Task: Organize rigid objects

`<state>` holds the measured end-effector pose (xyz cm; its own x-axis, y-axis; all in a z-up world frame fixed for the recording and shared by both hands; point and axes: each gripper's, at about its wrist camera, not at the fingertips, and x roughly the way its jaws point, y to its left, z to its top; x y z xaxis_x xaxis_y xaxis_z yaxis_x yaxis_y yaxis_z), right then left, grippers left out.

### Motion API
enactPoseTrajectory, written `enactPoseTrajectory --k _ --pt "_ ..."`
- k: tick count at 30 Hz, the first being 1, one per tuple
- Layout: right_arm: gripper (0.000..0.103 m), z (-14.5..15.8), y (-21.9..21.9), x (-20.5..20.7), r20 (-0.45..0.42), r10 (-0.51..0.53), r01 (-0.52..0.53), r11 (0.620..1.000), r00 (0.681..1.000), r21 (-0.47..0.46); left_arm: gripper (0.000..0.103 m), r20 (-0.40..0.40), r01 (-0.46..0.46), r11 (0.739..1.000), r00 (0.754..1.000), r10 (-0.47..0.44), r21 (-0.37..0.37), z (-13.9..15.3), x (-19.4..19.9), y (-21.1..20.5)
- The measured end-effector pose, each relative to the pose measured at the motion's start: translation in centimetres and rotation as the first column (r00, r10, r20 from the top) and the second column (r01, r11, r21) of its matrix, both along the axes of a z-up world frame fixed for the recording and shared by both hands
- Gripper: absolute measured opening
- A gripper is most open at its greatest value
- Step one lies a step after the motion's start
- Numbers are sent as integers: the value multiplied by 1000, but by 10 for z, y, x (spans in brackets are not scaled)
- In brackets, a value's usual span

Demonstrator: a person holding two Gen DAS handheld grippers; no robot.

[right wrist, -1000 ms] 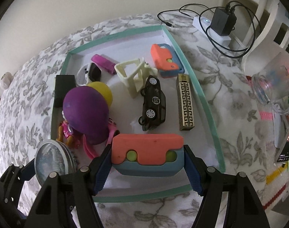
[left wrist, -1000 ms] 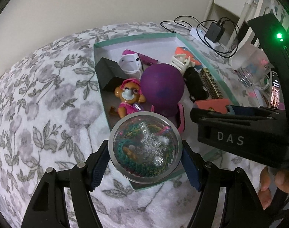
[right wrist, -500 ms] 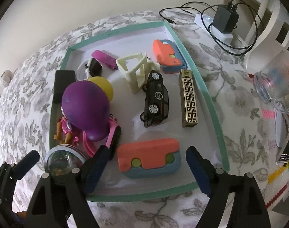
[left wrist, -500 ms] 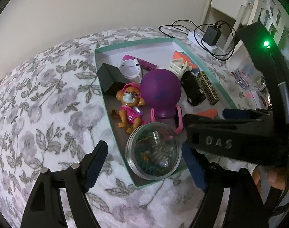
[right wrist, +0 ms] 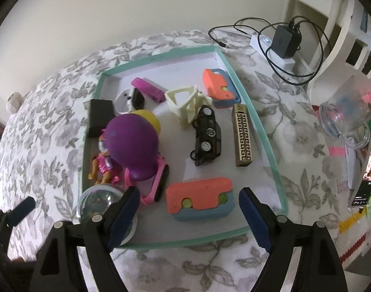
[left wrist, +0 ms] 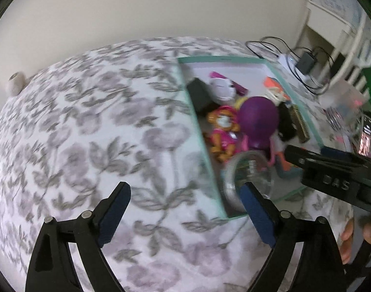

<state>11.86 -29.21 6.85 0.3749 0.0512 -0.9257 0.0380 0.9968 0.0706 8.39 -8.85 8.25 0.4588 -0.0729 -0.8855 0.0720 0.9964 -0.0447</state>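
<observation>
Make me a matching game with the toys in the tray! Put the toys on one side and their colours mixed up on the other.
Toys:
1. toy car
2. big ball
3. patterned bar
4. frame toy

Colours:
A. cream
B. black
C. gold and black
D. purple

Pairs: 1-B, 2-D, 3-C, 4-A

Free room and obstacles. The floral surface left of the green-rimmed tray lay bare and passable. Inside the tray, the left half was crowded: purple ball, doll, black box and clear dome at the near-left corner. An open lane of white floor ran between the toy car and the orange-blue block. Right of the tray stood a glass jar and cables.
</observation>
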Motion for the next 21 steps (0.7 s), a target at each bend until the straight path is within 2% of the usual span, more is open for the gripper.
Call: enactPoseTrajectory --k 4,6,7,8,21 --pt "87 6 5 -9 17 7 -7 1000 1000 1 94 -5 -48 998 999 48 26 0 -10 17" --pt "89 8 7 -13 23 10 -11 1000 1000 7 102 -16 -81 997 997 81 16 1 -13 27" --pt "99 9 8 -16 26 13 -14 1000 1000 10 103 -18 -94 995 995 95 11 2 -15 30" --pt "103 10 10 -19 29 15 -16 1000 999 12 103 -14 -110 994 994 110 3 5 -17 35" --pt "103 25 21 -52 68 29 -30 999 997 23 103 40 -179 984 983 180 -20 18 -44 62"
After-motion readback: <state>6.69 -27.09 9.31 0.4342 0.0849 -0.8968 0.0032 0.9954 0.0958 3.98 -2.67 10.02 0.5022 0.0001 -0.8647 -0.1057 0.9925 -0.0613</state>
